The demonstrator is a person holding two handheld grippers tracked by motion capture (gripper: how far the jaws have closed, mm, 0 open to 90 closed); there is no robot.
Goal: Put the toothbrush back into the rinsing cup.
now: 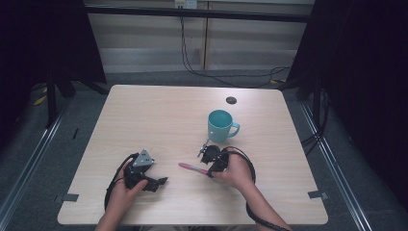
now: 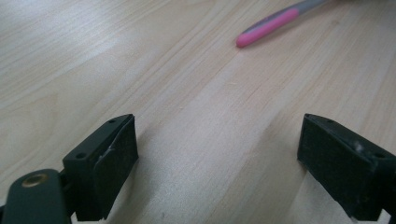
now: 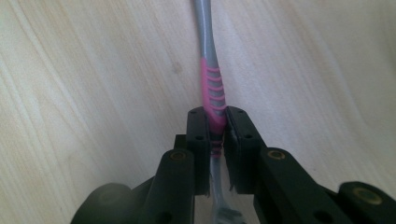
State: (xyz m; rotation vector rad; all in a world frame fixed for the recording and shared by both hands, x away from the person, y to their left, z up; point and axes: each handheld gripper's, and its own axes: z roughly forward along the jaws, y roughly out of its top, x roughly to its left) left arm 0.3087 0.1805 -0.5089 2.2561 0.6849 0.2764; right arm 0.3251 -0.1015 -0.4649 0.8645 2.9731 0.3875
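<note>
R gripper clamped on pink/grey toothbrush, lying flat on table. L gripper jaws wide, nothing between. Teal mug nr R gripper.

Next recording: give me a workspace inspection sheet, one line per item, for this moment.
Surface: light wood table, with a dark round spot near the far edge.
Job's things: pink-and-grey toothbrush lying on the table; teal mug upright behind it.
Clutter: nothing seen.
Grippers: right gripper shut on the toothbrush's handle; left gripper open over bare wood, holding nothing.
Cables: black cable loops from the right gripper; wires on the floor beyond the table.
Surroundings: dark curtains at both sides, pale panels behind.
</note>
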